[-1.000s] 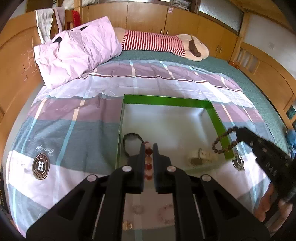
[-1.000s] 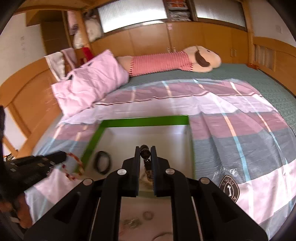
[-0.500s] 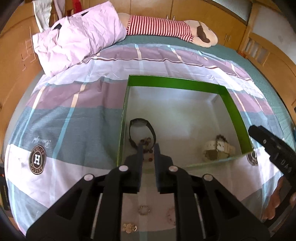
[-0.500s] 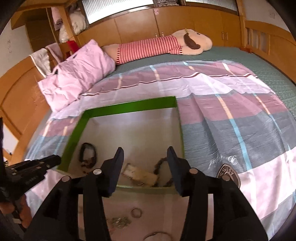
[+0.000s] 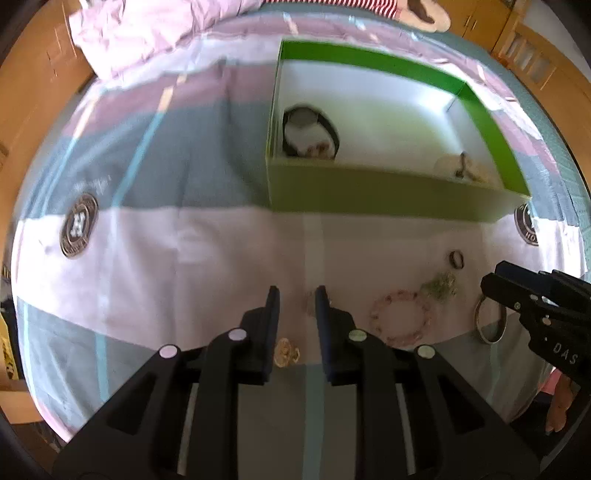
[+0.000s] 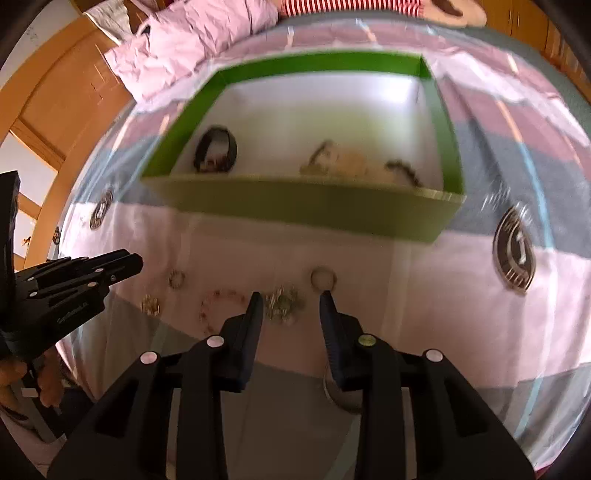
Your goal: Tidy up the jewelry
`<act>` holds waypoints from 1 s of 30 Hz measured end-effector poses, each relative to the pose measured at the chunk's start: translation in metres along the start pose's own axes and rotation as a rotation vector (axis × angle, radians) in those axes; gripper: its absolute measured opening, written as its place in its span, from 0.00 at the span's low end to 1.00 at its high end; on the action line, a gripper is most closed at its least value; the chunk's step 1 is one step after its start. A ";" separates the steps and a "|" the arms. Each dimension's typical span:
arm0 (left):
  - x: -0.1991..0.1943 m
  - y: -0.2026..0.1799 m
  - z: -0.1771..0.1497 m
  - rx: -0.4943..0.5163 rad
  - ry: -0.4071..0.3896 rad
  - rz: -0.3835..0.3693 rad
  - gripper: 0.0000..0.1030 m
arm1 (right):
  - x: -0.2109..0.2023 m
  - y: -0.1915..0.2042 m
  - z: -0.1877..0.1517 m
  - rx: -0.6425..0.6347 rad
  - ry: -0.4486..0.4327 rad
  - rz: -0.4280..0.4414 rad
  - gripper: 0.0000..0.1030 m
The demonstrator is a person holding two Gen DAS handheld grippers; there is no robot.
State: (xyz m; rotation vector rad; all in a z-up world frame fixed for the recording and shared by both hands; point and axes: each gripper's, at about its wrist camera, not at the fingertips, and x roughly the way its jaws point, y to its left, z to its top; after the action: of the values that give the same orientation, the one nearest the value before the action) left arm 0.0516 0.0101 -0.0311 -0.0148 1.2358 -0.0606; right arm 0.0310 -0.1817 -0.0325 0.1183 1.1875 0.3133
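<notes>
A green box (image 5: 388, 192) with a white inside lies on the bed; it also shows in the right wrist view (image 6: 306, 206). In it lie a black watch (image 5: 310, 129), a red bead bracelet, a pale watch (image 6: 347, 162) and a dark bead bracelet (image 6: 402, 170). On the bedspread before the box lie a pink bead bracelet (image 5: 400, 317), a small ring (image 5: 456, 259), a sparkly brooch (image 6: 282, 302), a gold piece (image 5: 285, 352) and a metal bangle (image 5: 489, 321). My left gripper (image 5: 294, 295) is open and empty above the bedspread. My right gripper (image 6: 290, 297) is open and empty over the brooch.
A pink pillow (image 6: 192, 40) and a striped plush toy (image 5: 406, 7) lie at the far end of the bed. Wooden bed frame (image 6: 62, 96) runs along the left. A small ring (image 6: 323, 278) lies just past my right fingertips.
Both grippers let their bead bracelets drop into the box, opened, and drew back and down toward the loose jewelry in front of the box.
</notes>
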 end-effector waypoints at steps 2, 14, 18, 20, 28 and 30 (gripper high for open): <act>0.005 -0.001 0.000 0.009 0.010 0.007 0.22 | 0.006 0.002 -0.003 -0.005 0.022 -0.002 0.32; 0.014 -0.015 -0.003 0.062 0.039 -0.007 0.36 | 0.038 0.001 -0.002 0.041 0.074 0.016 0.24; 0.014 -0.021 -0.004 0.084 0.038 -0.021 0.37 | 0.032 0.001 0.000 0.027 0.054 0.000 0.04; 0.014 -0.025 -0.004 0.094 0.036 -0.027 0.38 | 0.024 0.001 0.003 0.019 0.029 -0.020 0.03; 0.020 -0.049 -0.012 0.161 0.055 -0.049 0.39 | 0.001 -0.029 0.007 0.098 -0.011 -0.035 0.03; 0.023 -0.055 -0.015 0.182 0.062 -0.048 0.39 | -0.003 -0.036 0.008 0.118 -0.018 -0.038 0.03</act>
State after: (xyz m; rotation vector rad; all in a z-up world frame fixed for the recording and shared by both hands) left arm 0.0427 -0.0461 -0.0551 0.1159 1.2879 -0.2166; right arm 0.0434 -0.2159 -0.0361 0.2007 1.1888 0.2088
